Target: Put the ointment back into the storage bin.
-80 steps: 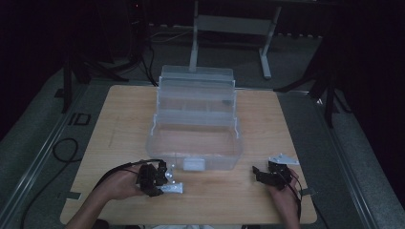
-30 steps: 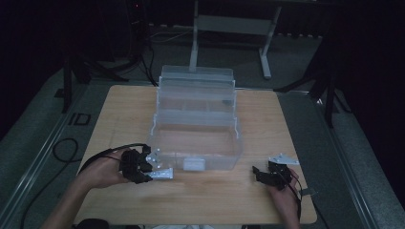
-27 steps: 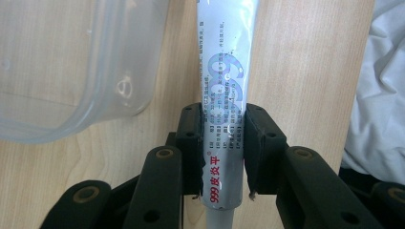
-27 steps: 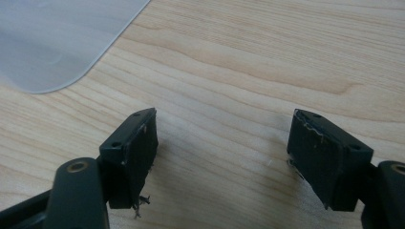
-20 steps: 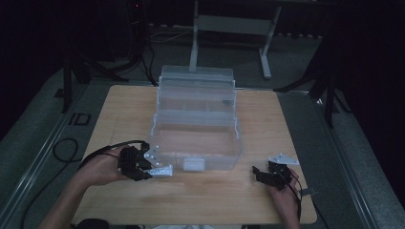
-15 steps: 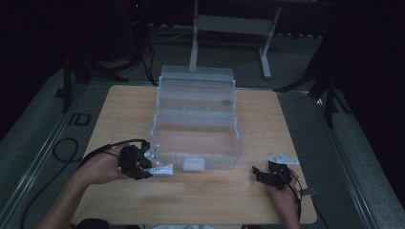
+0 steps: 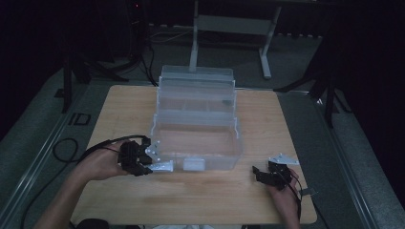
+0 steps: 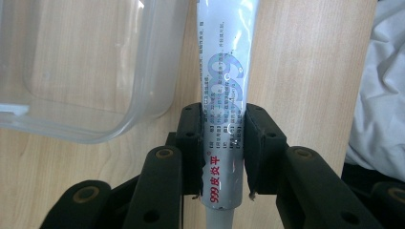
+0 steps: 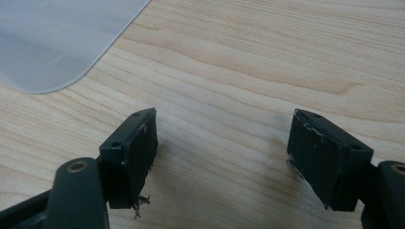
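Observation:
A clear plastic tiered box (image 7: 196, 124) stands open in the middle of the wooden table (image 7: 267, 119). My left gripper (image 8: 222, 119) is shut on a silver ointment tube (image 8: 224, 86) with red and blue print, its pads pressing both sides. In the high view the left gripper (image 7: 143, 160) holds the tube (image 7: 162, 166) at the box's front left corner (image 8: 138, 100), just outside its wall. My right gripper (image 9: 224, 143) stands open low over bare wood, with nothing between its fingers. In the high view the right gripper (image 7: 267, 174) rests near the table's front right.
The box's clear rounded corner (image 9: 52, 43) lies up and left of my right gripper. A person's white clothing (image 8: 382, 90) borders the table edge. Cables (image 7: 71, 148) trail off the left side. A metal stand (image 7: 229, 28) is on the floor behind the table.
My left gripper has carried the tube a little to the left and toward the box's front left corner. The right gripper has stayed still.

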The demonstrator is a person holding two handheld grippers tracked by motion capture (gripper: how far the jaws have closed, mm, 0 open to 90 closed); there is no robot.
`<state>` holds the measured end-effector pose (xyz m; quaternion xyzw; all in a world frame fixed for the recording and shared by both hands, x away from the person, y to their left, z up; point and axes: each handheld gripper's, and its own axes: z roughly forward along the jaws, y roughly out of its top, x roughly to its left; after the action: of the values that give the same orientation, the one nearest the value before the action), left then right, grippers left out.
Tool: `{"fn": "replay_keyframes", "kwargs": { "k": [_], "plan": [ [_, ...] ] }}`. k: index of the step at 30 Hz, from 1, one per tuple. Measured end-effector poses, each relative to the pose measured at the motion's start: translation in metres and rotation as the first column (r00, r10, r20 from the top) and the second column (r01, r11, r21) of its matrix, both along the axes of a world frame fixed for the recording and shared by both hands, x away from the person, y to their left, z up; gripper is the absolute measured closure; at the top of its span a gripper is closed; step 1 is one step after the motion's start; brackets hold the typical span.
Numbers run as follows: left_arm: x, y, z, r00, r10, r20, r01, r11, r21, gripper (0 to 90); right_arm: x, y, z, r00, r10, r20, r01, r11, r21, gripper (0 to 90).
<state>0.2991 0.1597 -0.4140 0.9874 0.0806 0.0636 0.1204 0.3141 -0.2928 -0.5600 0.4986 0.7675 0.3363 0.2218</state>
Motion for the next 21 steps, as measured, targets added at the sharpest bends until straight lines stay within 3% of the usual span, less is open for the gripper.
{"fn": "replay_keyframes", "kwargs": {
  "k": [14, 21],
  "plan": [
    [0.012, -0.006, 0.012, 0.9998, -0.014, 0.016, 0.014, 0.9999, 0.010, 71.1, 0.000, 0.000, 0.000, 1.0000, -0.002, -0.001, 0.002, 1.0000, 0.001, 25.5],
    [0.018, -0.006, 0.014, 0.9998, -0.009, 0.015, 0.010, 0.9998, -0.015, 71.1, 0.000, 0.000, 0.000, 1.0000, -0.002, -0.001, 0.002, 1.0000, 0.002, 25.5]
  ]
}}
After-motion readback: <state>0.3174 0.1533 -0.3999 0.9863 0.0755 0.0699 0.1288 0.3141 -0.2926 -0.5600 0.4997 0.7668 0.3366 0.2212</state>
